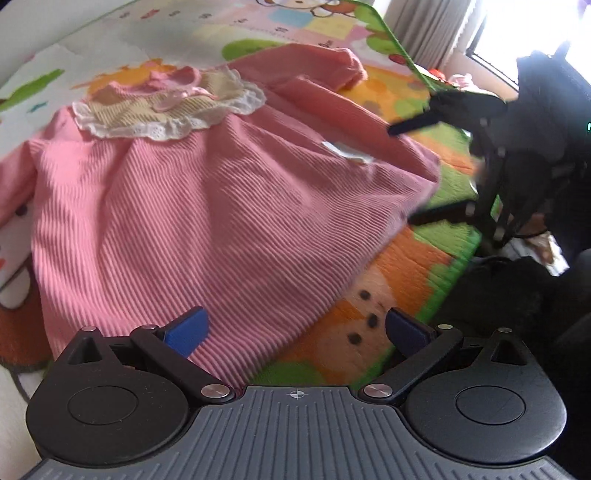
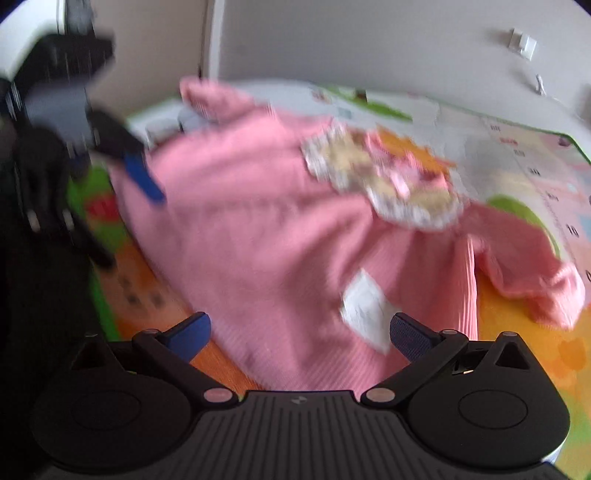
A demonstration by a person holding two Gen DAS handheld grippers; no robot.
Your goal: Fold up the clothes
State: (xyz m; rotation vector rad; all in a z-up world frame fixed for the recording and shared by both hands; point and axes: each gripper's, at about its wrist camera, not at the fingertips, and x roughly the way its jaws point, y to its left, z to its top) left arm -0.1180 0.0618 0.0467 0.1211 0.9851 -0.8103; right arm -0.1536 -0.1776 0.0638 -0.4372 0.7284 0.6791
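Observation:
A pink ribbed child's dress with a cream lace collar lies spread on a colourful play mat. A white care label shows on its folded right side. My left gripper is open and empty, just above the dress's hem. My right gripper is open and empty over the dress, next to the white label. The right gripper also shows in the left wrist view, open at the dress's right edge. The left gripper shows in the right wrist view, open at the dress's left edge.
The play mat's raised green edge stands at the back right, with curtains and a window behind. A grey wall with a white socket runs behind the mat. The right wrist view is blurred.

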